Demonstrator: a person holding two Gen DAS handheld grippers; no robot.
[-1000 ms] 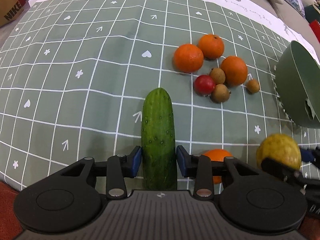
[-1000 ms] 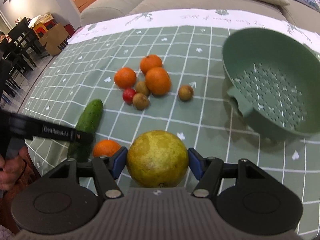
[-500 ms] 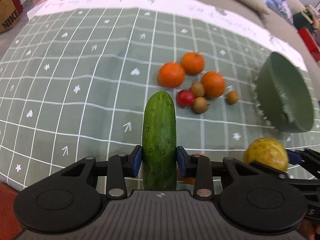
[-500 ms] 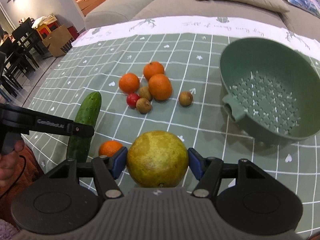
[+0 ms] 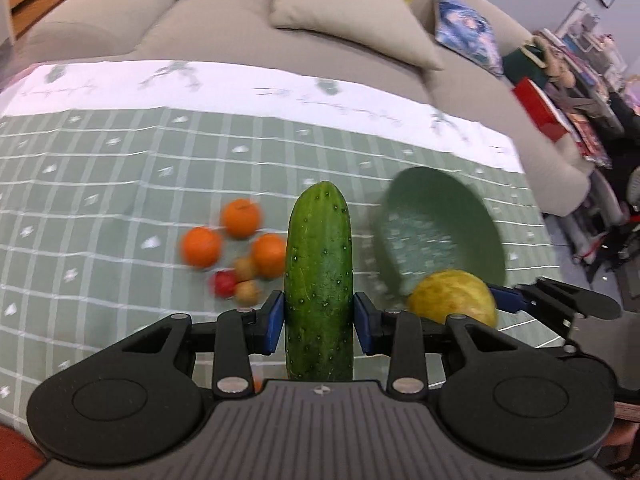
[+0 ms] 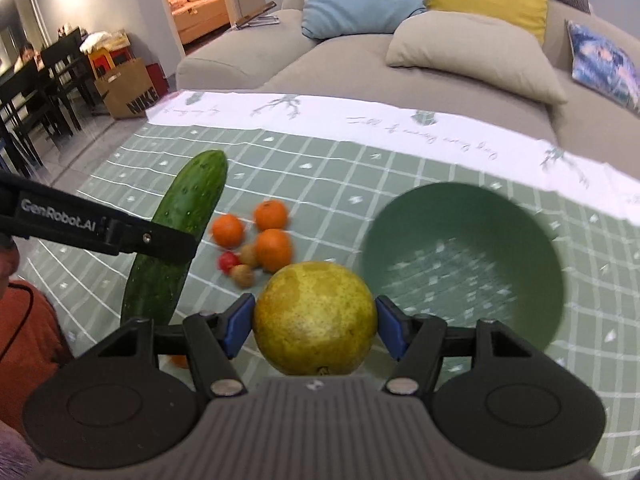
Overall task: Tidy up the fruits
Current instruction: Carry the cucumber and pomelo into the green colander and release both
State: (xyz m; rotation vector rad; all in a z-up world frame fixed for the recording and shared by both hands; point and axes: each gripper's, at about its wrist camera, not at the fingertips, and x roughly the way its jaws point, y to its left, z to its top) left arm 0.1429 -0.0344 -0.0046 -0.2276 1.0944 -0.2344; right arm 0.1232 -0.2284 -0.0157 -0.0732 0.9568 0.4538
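A: What do the 2 tools look like?

B: The left gripper and the right gripper match: matte black plastic, a ribbed grey top plate with a small emblem, 2 round black housings, 2 silver screws, and blue pads on the jaws.

A: Any markings?

B: White "GenRobot.AI" lettering runs along the left one's side in the right wrist view.

A: And the person?

B: An orange garment with a thin black cable across it.

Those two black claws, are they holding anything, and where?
Yes. The left gripper clamps the cucumber across its lower half, tip pointing away. The right gripper pinches the yellow-green fruit at its widest sides.
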